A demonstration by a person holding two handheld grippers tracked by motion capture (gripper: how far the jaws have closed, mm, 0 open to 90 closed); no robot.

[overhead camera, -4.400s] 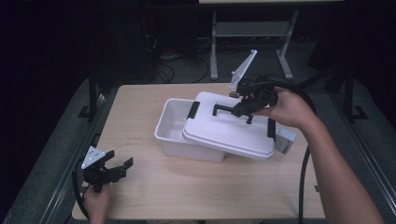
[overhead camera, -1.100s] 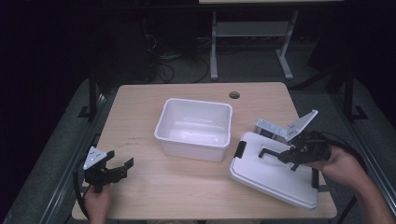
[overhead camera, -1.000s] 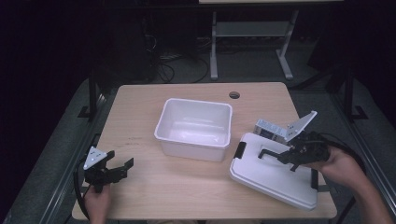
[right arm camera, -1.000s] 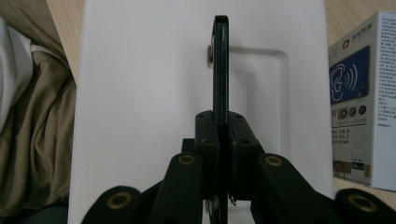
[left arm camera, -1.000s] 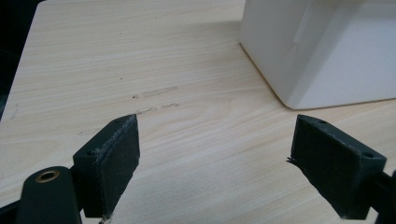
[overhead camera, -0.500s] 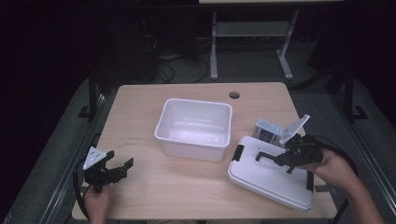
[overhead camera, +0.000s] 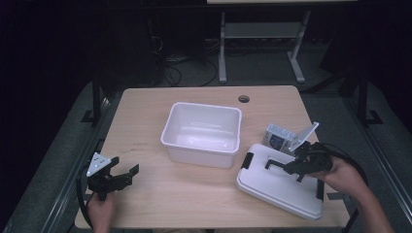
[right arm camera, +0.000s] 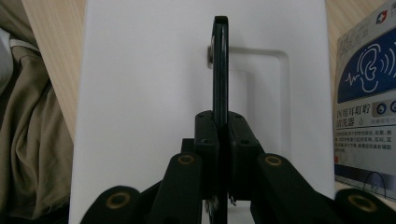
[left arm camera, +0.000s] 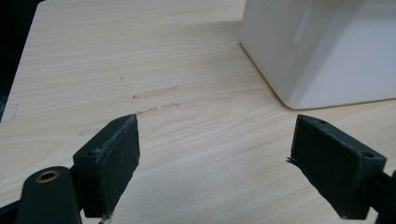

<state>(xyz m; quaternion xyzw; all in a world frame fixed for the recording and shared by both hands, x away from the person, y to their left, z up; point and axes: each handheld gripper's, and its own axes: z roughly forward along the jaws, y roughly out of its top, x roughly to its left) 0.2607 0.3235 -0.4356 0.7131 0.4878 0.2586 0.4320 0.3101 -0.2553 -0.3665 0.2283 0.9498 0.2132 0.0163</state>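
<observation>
A white lid [overhead camera: 279, 187] with black clips lies at the table's right front. My right gripper [overhead camera: 290, 167] is shut on its black handle [overhead camera: 275, 161]; in the right gripper view the handle [right arm camera: 220, 60] runs edge-on up between the closed pads over the lid [right arm camera: 140, 93]. An open white bin [overhead camera: 203, 132] sits in the middle of the table. My left gripper [overhead camera: 125, 171] hovers at the left front with its jaws wide apart and nothing between them; in the left gripper view one bin corner [left arm camera: 327, 51] lies ahead to the right of my left gripper [left arm camera: 224, 163].
A small white and blue box [overhead camera: 278, 138] lies just behind the lid, seen at the right edge as the box [right arm camera: 366, 107]. The table [overhead camera: 145, 111] has a round cable hole [overhead camera: 244, 99] at the back. A metal stand [overhead camera: 262, 34] is behind the table.
The lid was lifted off the bin and carried to the right front. Over the last second it sank toward the table with my right gripper. The left gripper stayed still.
</observation>
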